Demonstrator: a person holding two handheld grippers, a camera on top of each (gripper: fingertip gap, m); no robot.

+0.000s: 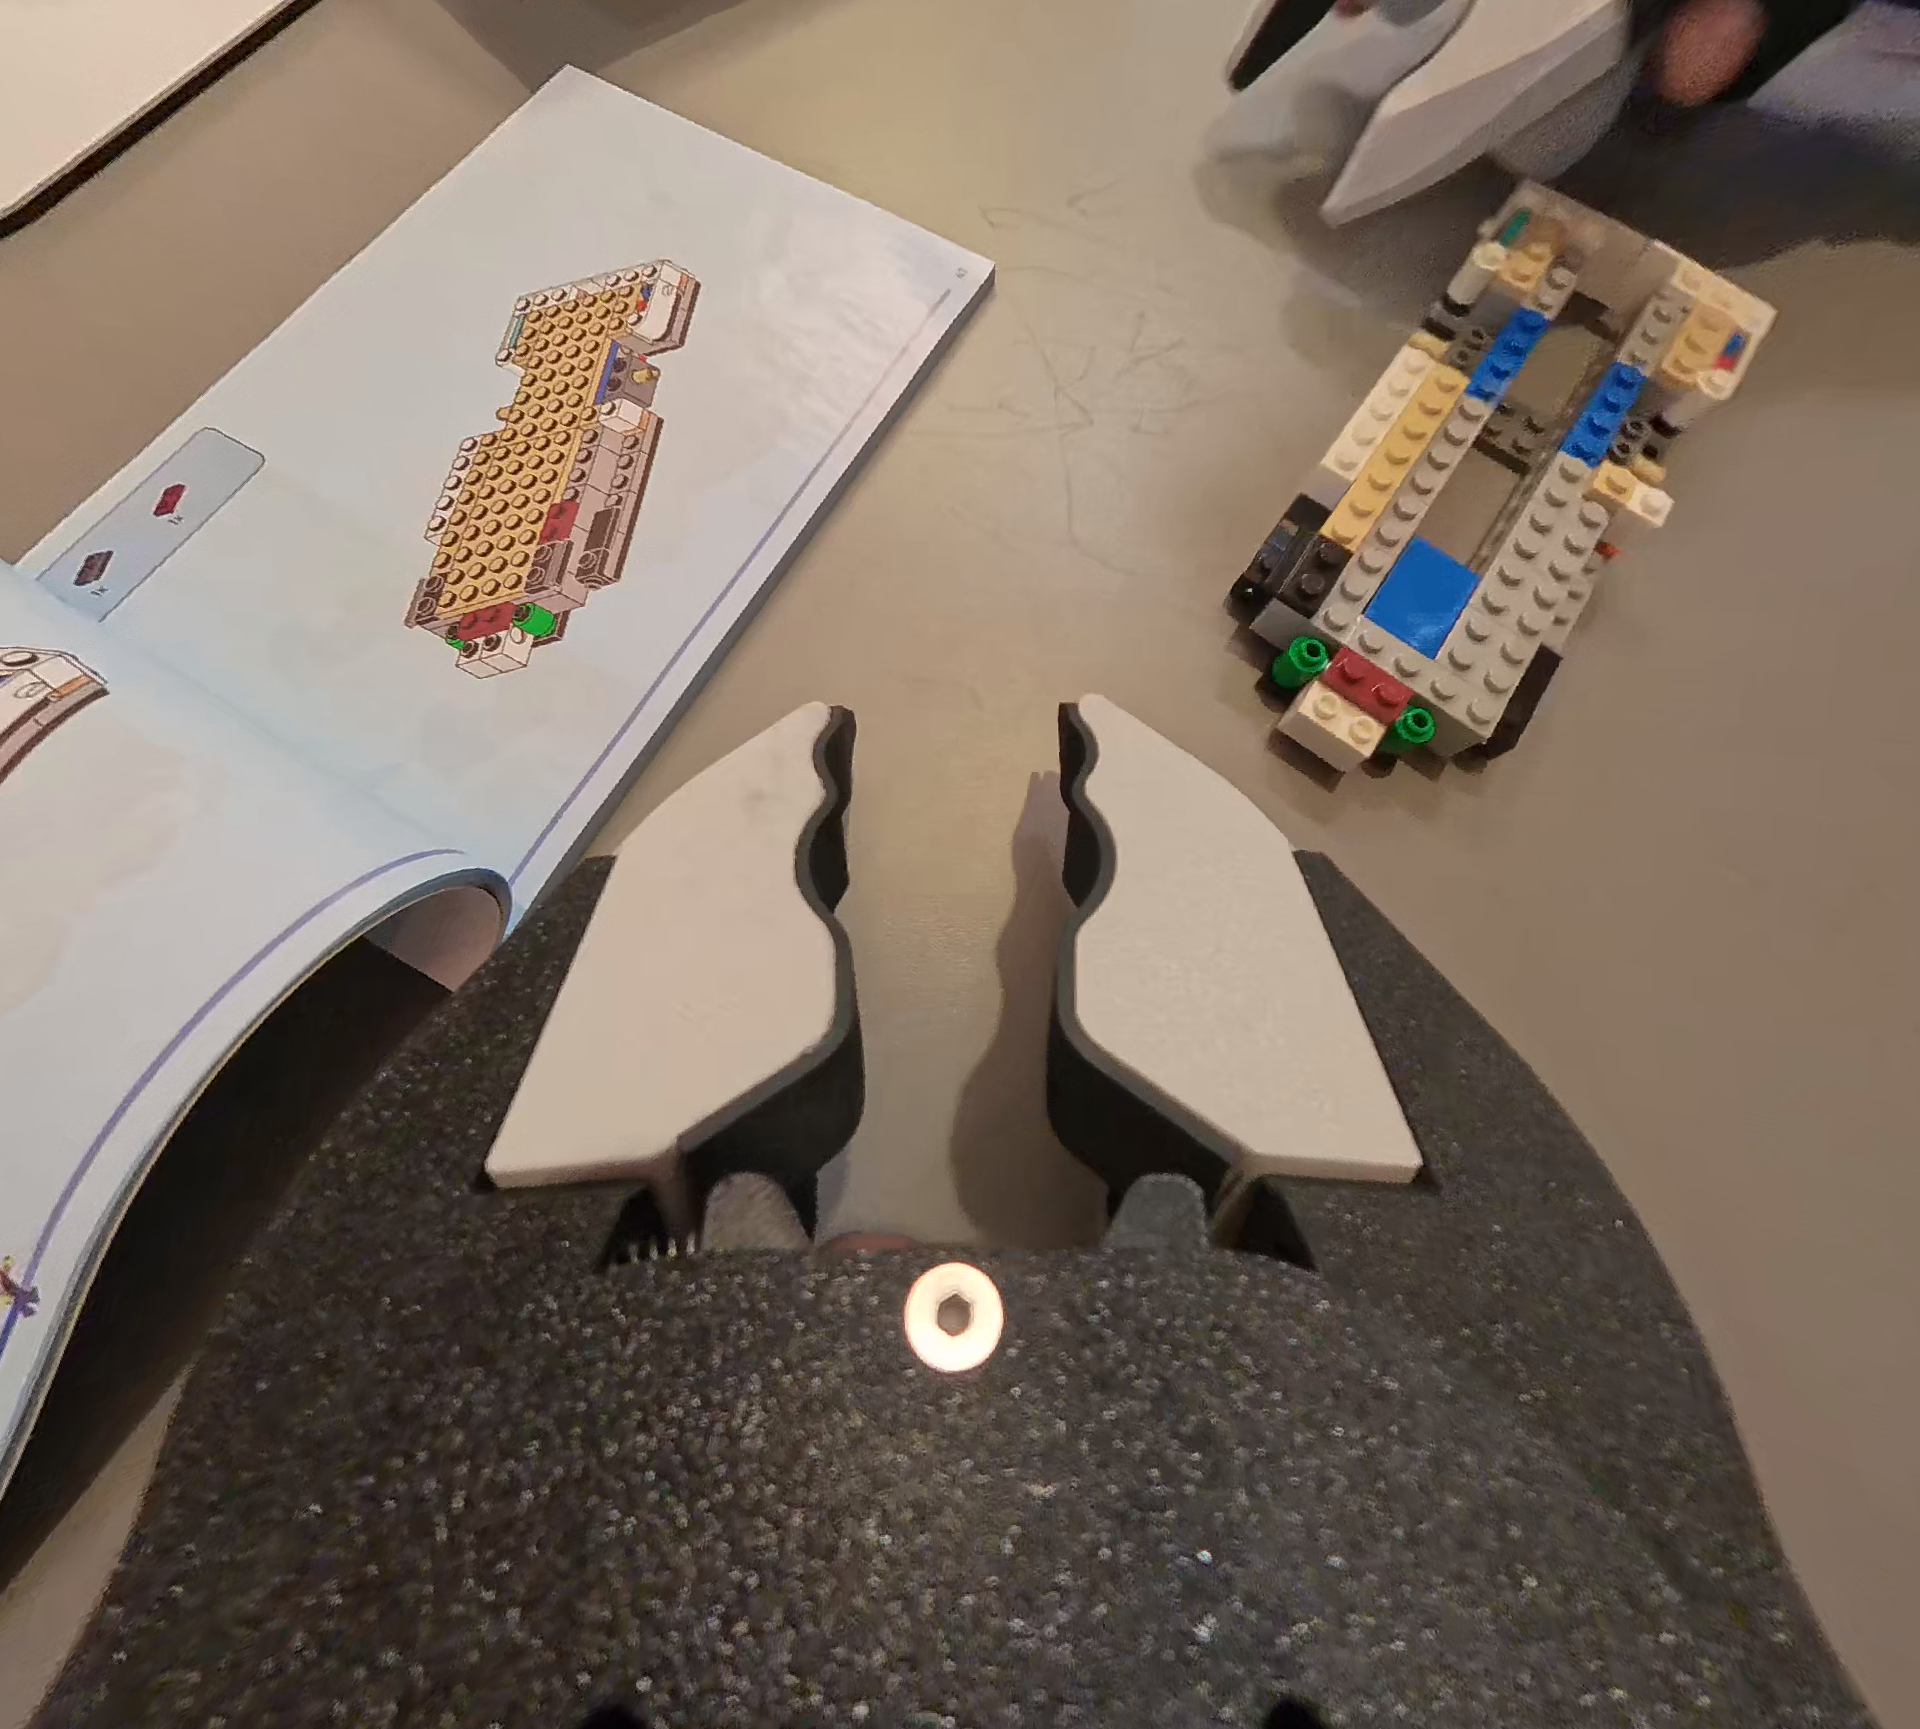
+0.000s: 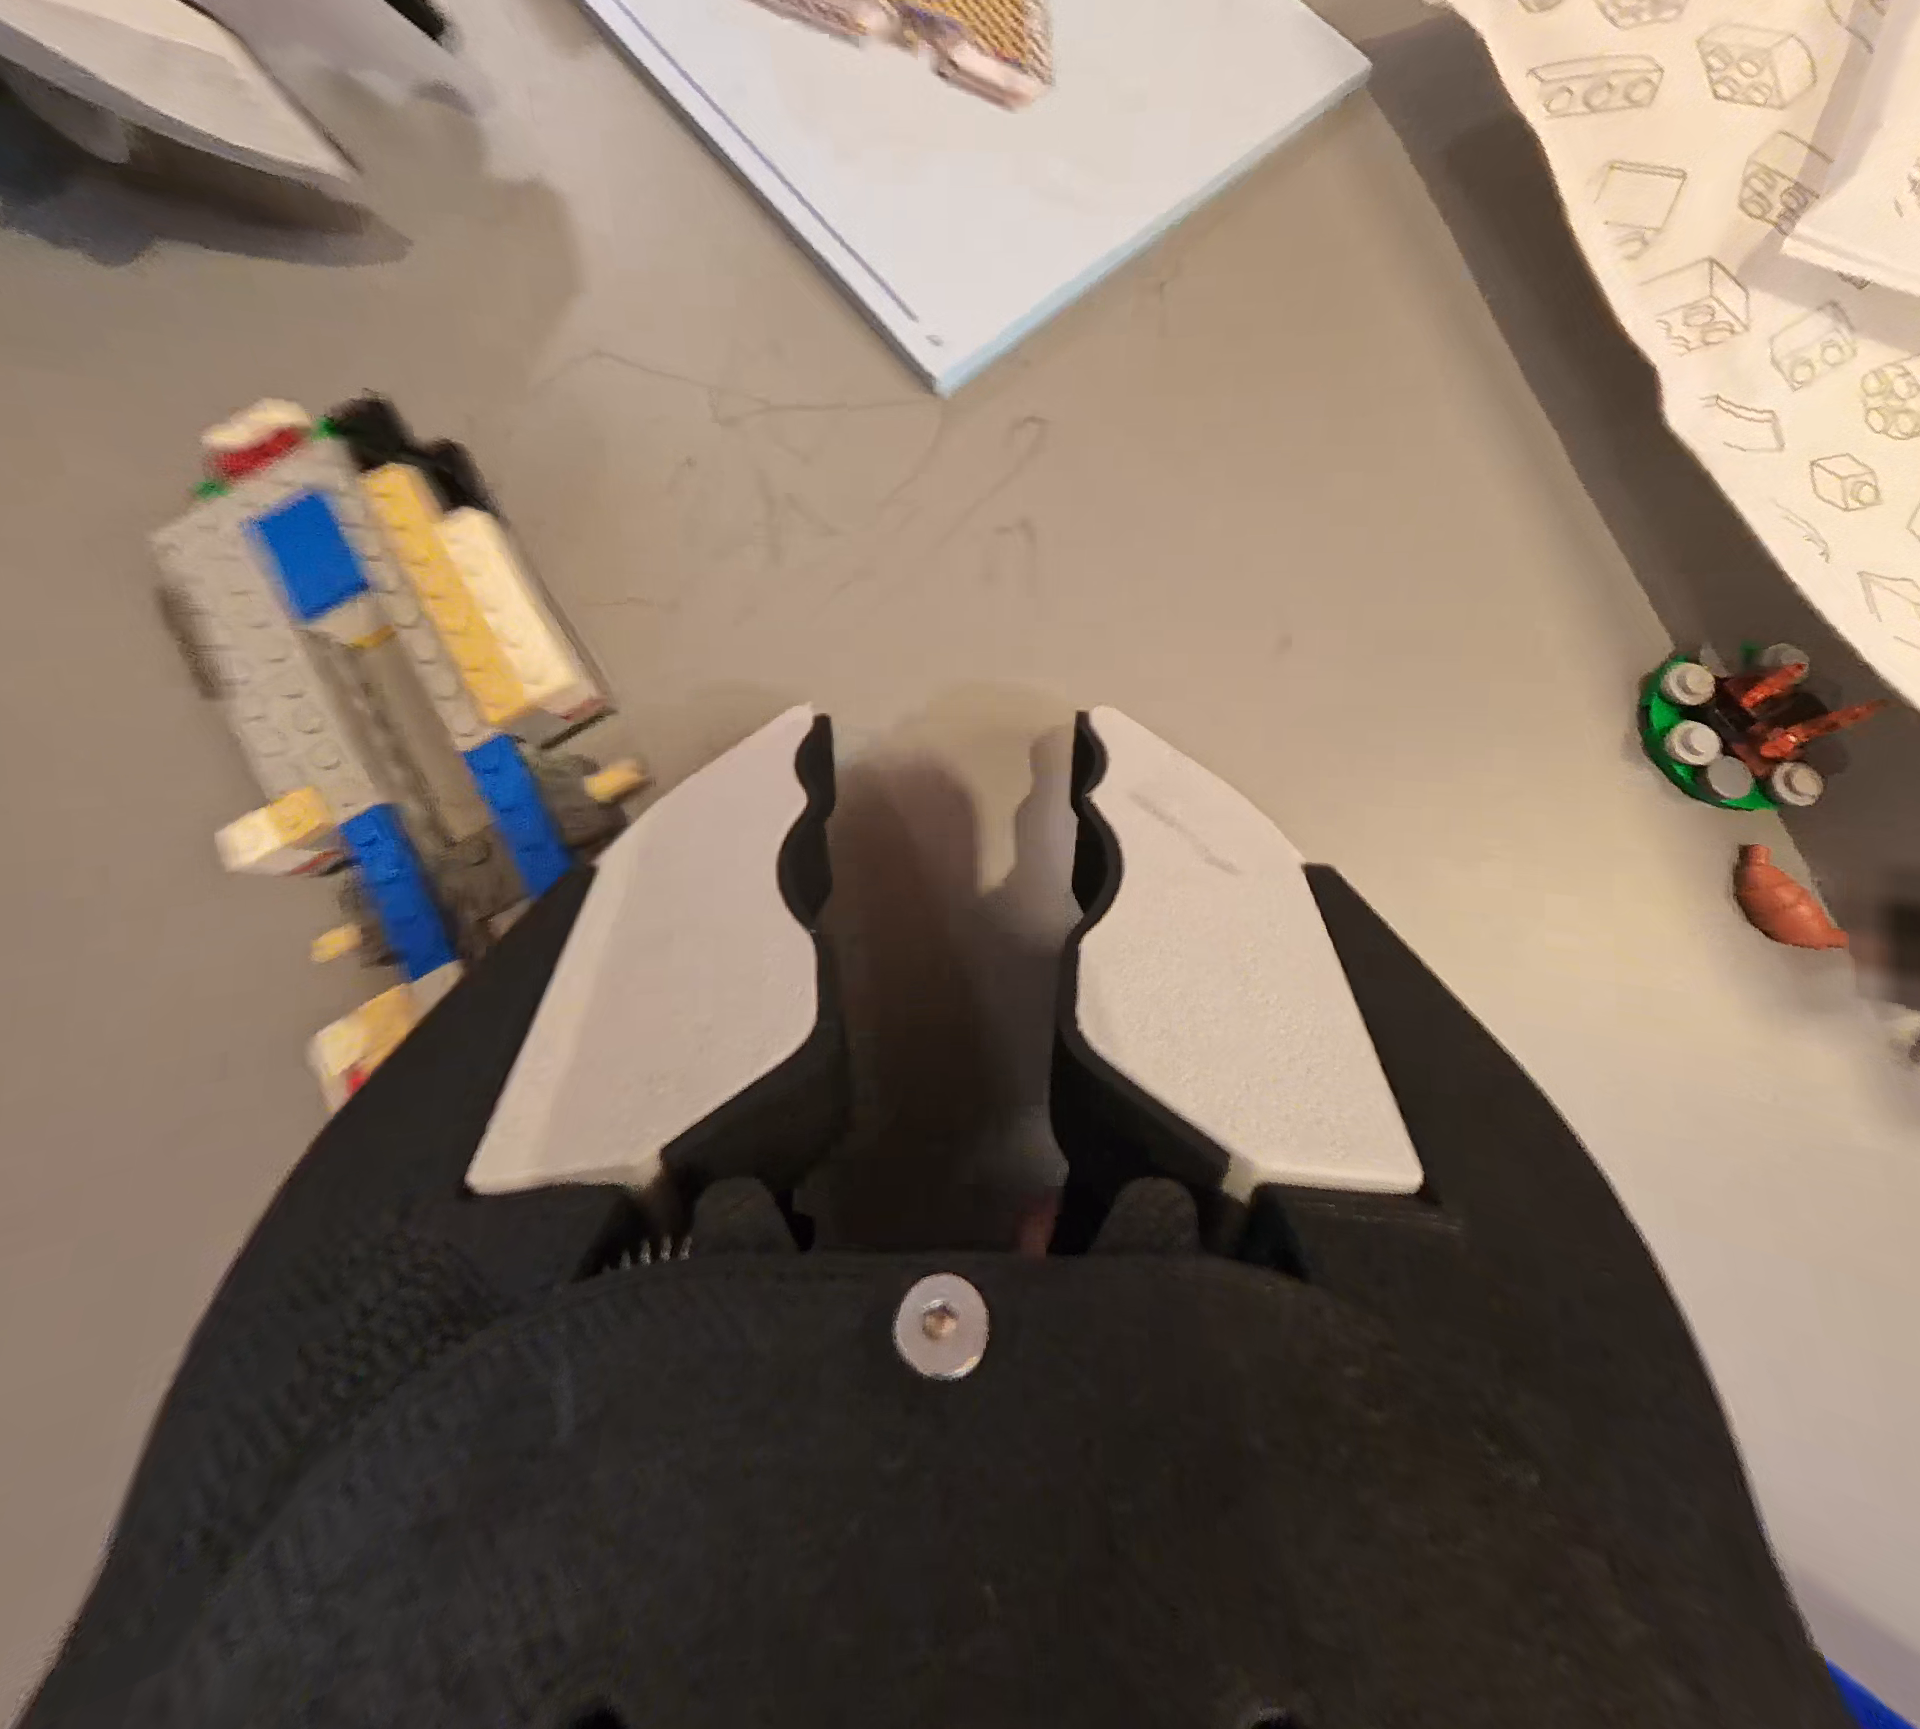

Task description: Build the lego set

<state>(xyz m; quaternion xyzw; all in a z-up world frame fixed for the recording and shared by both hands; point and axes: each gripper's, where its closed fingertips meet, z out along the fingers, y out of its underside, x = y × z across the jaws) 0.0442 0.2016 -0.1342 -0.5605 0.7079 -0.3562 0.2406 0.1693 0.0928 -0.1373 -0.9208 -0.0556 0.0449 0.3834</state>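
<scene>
Two hand-held grippers, both parted and holding nothing.
My left hand-held gripper point(image 1: 956, 734) and right hand-held gripper point(image 2: 951, 744) hover over the bare surface point(image 1: 1091, 453), with the brick model point(image 1: 1496, 495) near and the instruction booklet point(image 1: 520, 474) beside them.

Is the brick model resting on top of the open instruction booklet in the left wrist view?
No. The brick model sits directly on the grey table, apart from the open instruction booklet, with bare tabletop between them.

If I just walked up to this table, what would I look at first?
Probably the colourful brick model, grey with blue, tan and green bits, lying on the grey table to the right of the open left gripper. Next, the open instruction booklet on the left, showing a tan brick build.
</scene>
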